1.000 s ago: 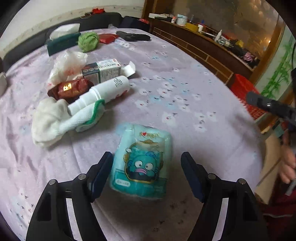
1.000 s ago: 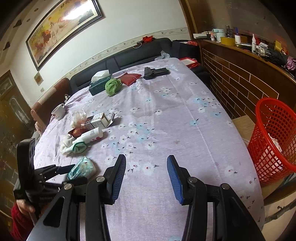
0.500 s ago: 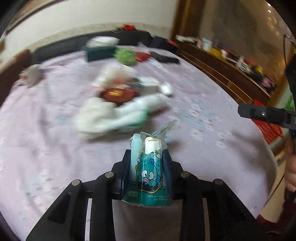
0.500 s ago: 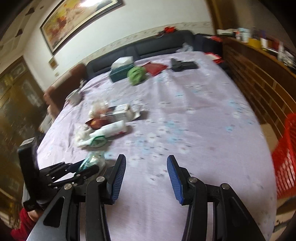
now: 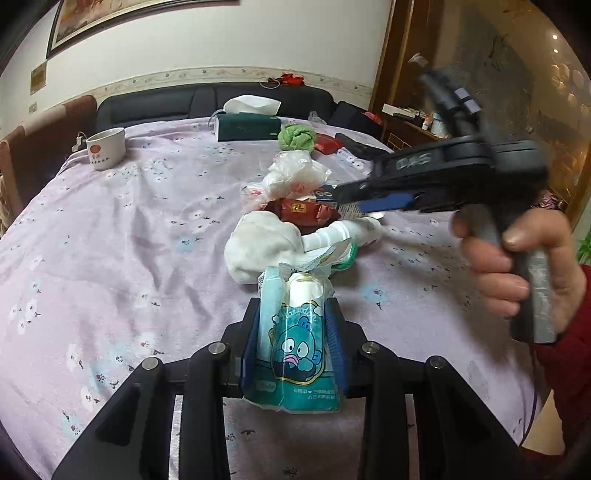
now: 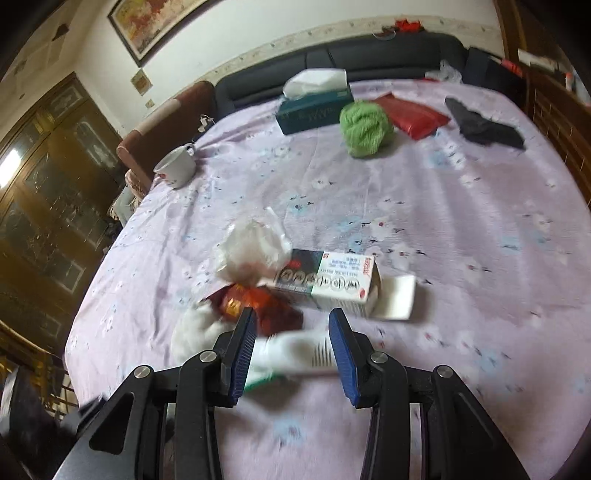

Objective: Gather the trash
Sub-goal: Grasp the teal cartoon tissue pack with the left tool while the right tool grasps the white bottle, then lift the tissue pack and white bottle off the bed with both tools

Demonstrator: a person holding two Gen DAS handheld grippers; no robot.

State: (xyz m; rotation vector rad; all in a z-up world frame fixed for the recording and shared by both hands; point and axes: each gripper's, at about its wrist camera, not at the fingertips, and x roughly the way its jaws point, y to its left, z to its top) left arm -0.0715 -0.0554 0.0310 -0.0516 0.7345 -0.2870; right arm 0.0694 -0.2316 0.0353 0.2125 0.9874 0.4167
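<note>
Left jaws (image 5: 293, 345): clamped on the tissue pack (image 5: 297, 347), held above the tabletop (image 5: 110, 240). Right jaws (image 6: 291, 350): spread, just been narrowing, astride the white tube (image 6: 295, 356), its long axis crosswise between them.

Left hand-held gripper (image 5: 293, 343) clamping teal tissue pack (image 5: 295, 347), trash pile (image 5: 295, 218) beyond

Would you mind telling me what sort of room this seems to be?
Probably a home living or dining room: a dark sofa behind a table under a lilac cloth, a framed painting on the wall, and a wooden cabinet.
</note>
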